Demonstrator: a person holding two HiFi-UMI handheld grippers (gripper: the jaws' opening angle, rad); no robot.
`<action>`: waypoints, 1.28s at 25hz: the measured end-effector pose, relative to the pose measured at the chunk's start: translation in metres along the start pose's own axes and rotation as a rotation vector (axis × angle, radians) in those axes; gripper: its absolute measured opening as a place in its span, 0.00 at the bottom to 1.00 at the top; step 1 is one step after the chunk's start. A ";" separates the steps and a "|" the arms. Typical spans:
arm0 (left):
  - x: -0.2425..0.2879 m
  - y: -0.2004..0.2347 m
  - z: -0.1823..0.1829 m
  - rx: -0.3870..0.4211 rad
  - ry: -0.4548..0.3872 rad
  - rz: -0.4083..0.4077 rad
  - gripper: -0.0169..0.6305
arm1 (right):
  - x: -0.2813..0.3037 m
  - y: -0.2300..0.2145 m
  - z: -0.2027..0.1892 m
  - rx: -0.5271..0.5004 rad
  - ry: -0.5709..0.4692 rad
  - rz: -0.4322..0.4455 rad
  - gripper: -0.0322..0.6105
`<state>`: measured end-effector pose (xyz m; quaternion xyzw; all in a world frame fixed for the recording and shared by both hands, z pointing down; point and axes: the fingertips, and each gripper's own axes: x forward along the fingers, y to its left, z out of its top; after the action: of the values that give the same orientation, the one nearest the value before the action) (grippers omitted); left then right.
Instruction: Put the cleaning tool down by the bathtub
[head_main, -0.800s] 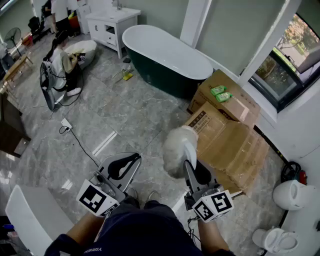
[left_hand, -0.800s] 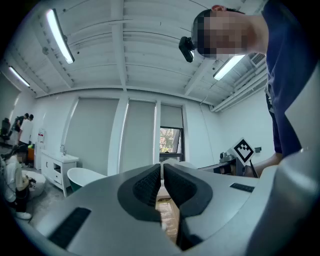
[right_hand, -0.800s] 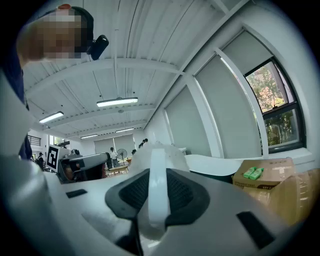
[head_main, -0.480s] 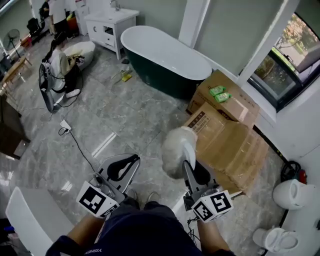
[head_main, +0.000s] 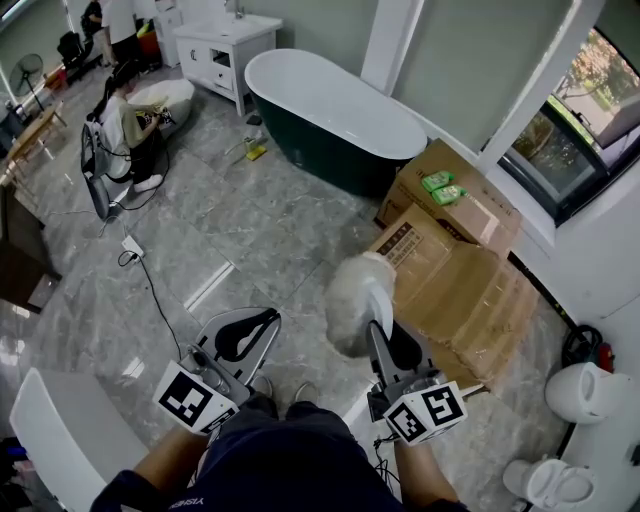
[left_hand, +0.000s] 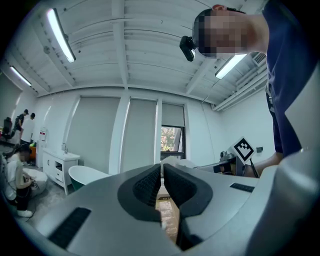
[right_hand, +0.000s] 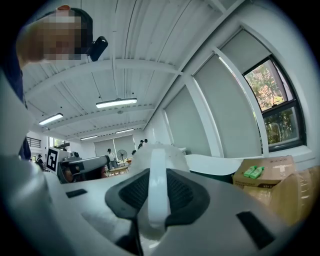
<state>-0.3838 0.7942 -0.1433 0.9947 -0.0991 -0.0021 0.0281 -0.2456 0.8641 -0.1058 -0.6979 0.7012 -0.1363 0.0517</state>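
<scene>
My right gripper (head_main: 383, 330) is shut on the white handle of the cleaning tool (head_main: 355, 300), a fluffy grey-white brush head that sticks out ahead of the jaws. In the right gripper view the handle (right_hand: 158, 187) runs straight up between the dark pads, with the brush head above it. My left gripper (head_main: 250, 330) hangs at the lower left, shut with nothing in it; its pads (left_hand: 150, 185) nearly meet. The dark green bathtub (head_main: 335, 115) with a white inside stands far ahead by the wall, well beyond both grippers.
Cardboard boxes (head_main: 450, 270) lie to the right of the tub, one carrying green packets (head_main: 440, 187). A white cabinet (head_main: 222, 55) stands left of the tub. A person (head_main: 125, 130) sits on the floor at far left, with a cable (head_main: 150, 290) trailing across the tiles. White toilets (head_main: 585, 390) sit at lower right.
</scene>
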 end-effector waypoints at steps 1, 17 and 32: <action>0.000 -0.001 -0.001 0.001 -0.001 0.003 0.09 | -0.001 -0.001 0.000 0.000 0.000 0.002 0.19; 0.037 -0.003 -0.008 0.008 0.007 0.037 0.09 | 0.001 -0.040 0.003 -0.011 0.016 0.036 0.19; 0.083 0.072 -0.020 -0.009 0.011 0.050 0.09 | 0.081 -0.073 0.005 -0.016 0.038 0.045 0.19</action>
<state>-0.3159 0.7088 -0.1190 0.9918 -0.1237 0.0036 0.0331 -0.1759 0.7838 -0.0823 -0.6797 0.7186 -0.1425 0.0357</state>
